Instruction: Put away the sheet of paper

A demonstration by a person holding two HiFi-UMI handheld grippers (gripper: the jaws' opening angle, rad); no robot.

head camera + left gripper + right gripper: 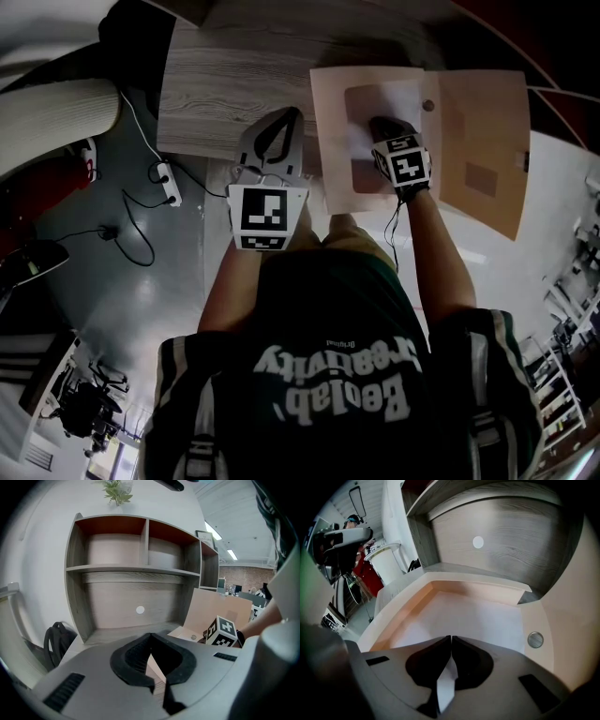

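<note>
A white sheet of paper (367, 127) lies in the shallow recess of an open beige folder (328, 141) on the wooden desk (225, 84). The folder's flap (487, 141) is folded open to the right. My right gripper (384, 124) reaches into the recess and is shut on the near edge of the paper (464, 616), a strip of which shows between its jaws. My left gripper (281, 120) hovers over the desk just left of the folder, shut, with nothing in it. From the left gripper view the flap (211, 609) stands up at the right.
A desk hutch with open shelves (131, 569) rises behind the folder, a small plant (115, 491) on top. A dark backpack (56, 641) leans at the desk's left. A power strip (169, 183) and cables lie on the floor. A metal snap (535, 640) sits on the folder's rim.
</note>
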